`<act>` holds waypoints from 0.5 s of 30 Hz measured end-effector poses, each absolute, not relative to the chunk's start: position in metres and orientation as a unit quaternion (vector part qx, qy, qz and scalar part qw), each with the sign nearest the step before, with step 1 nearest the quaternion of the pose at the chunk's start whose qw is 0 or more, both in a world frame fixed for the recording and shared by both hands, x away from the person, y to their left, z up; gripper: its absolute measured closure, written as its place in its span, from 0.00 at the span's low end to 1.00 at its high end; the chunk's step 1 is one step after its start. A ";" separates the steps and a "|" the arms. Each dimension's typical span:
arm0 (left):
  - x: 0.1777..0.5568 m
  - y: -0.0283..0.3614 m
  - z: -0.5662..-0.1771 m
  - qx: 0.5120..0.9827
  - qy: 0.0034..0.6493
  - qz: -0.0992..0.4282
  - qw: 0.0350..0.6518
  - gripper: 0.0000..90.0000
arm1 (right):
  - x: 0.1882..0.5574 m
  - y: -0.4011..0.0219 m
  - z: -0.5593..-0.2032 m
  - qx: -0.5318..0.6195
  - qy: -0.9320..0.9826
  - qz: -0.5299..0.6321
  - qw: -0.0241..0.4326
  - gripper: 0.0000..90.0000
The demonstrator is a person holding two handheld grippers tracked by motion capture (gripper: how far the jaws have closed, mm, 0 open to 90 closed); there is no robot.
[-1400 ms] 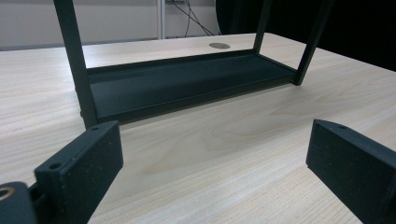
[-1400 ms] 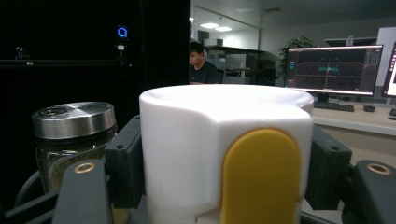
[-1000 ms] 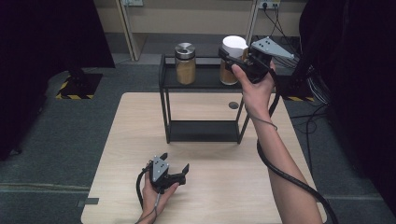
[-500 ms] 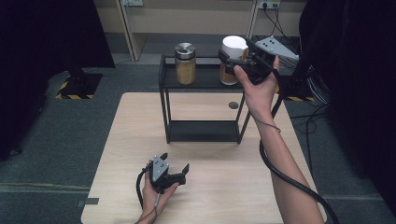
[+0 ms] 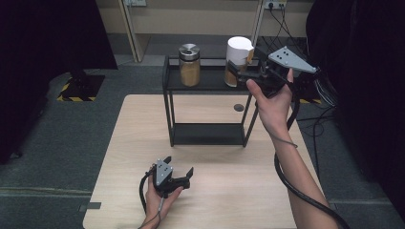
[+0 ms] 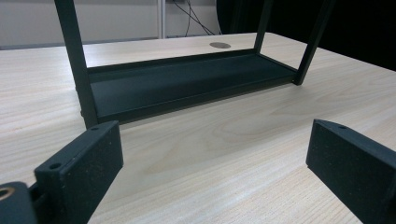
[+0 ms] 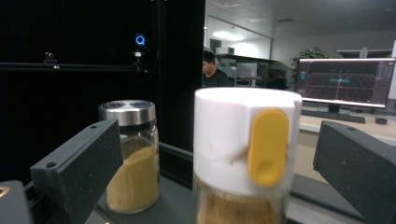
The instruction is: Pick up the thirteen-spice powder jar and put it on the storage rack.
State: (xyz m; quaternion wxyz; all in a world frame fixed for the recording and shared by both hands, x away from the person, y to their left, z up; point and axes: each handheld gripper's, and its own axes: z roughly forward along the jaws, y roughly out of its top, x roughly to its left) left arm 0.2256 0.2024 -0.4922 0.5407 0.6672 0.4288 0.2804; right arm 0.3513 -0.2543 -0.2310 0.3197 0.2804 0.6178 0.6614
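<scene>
A black two-tier rack stands on the wooden table. On its top shelf are a metal-lidded glass jar of tan powder and a spice jar with a white cap. My right gripper is level with that shelf, and its jaws have just been opening. In the right gripper view the white-capped jar, with a yellow tab, stands between the wide jaws with a gap on each side, and the metal-lidded jar is to its left. My left gripper rests open on the table, facing the rack's lower shelf.
The table has a round grommet behind the rack. Dark curtains hang left and right, and cables trail on the floor at the right. A desk with a monitor and a seated person lies beyond the jars.
My right gripper let go of the white-capped jar and drew back to the right. The jar stays on the top shelf. The left gripper has not moved.
</scene>
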 end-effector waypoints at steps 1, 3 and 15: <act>0.226 0.202 -0.492 0.667 0.429 0.280 0.541 0.03 | 0.350 -0.256 -0.233 0.280 0.617 0.663 0.318 0.02; 0.226 0.202 -0.492 0.667 0.429 0.280 0.540 0.03 | 0.348 -0.257 -0.235 0.280 0.618 0.662 0.319 0.02; 0.225 0.202 -0.492 0.667 0.429 0.282 0.541 0.03 | 0.335 -0.268 -0.247 0.283 0.618 0.663 0.314 0.02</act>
